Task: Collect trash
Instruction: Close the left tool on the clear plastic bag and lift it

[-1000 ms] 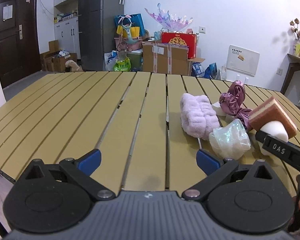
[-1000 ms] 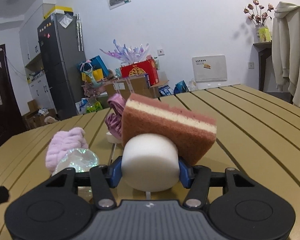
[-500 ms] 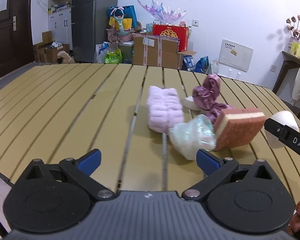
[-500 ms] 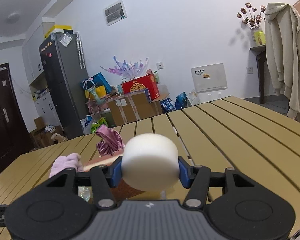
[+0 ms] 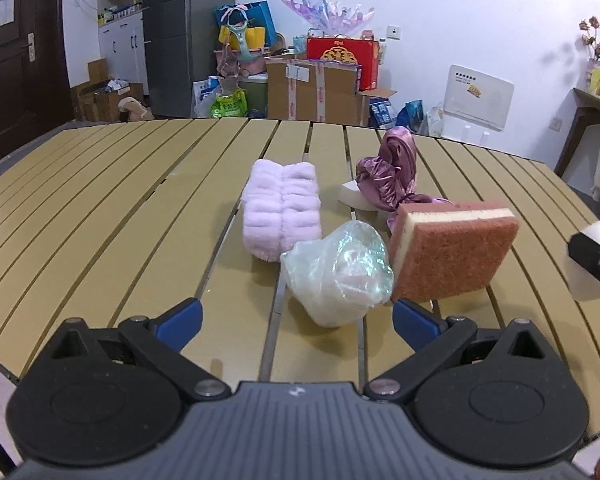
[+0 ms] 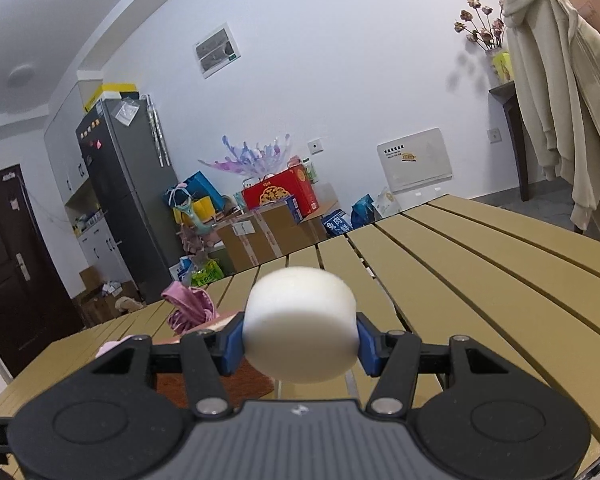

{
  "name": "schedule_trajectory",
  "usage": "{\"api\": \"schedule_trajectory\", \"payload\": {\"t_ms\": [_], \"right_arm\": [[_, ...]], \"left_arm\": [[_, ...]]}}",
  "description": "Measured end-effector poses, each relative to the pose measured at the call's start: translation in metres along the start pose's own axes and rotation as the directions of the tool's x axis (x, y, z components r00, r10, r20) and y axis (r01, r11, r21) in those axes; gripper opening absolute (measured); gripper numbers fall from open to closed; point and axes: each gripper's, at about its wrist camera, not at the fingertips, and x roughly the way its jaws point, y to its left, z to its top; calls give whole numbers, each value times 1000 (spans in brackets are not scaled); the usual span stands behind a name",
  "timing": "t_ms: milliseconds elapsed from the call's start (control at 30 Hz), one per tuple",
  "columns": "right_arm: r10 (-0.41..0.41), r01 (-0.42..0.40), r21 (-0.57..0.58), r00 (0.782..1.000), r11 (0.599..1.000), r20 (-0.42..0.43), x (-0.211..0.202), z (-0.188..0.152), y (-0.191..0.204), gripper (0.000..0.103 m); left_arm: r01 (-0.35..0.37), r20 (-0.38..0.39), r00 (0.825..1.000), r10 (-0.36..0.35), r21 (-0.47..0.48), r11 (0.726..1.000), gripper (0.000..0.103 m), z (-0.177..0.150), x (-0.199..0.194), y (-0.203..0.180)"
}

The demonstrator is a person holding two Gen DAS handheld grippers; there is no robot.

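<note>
- Your right claw (image 6: 300, 344) grips a white foam cylinder (image 6: 300, 328), low centre of its view.
- Your left claw (image 5: 298, 318) gapes wide and empty; a crumpled plastic bag (image 5: 338, 276) lies centre frame on the slatted worktop (image 5: 100, 216), touching a pink scouring sponge (image 5: 452, 252).

- Even, bright indoor light; no harsh glare.
- Soft shadows lay under things on the table (image 5: 100, 216).
- Fisheye bent walls & table edges; corners went black.
- White foam cylinder (image 6: 300, 326) looked slightly soft close-up; background fairly sharp.
</note>
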Motion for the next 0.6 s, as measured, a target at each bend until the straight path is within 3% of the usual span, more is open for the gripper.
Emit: {"api": "schedule_trajectory", "payload": {"t_ms": [367, 400, 433, 500, 600], "right_arm": [[24, -25, -34, 999, 999, -32, 17, -12, 2, 54], [24, -25, -36, 999, 999, -35, 19, -13, 3, 54], [23, -25, -38, 999, 999, -39, 20, -14, 3, 54], [22, -23, -43, 999, 999, -43, 23, -16, 4, 54], [27, -29, -46, 999, 999, -44, 23, -17, 6, 54]], "left_arm": [[-31, -37, 999, 32, 15, 999, 102, 11, 35, -14], [-26, -41, 999, 26, 16, 1000, 95, 11, 36, -14], [-17, -43, 999, 18, 16, 1000, 75, 10, 37, -14], [26, -57, 998, -25, 18, 999, 44, 9, 38, -13], [44, -39, 998, -42, 34, 998, 39, 8, 34, -13]]}}
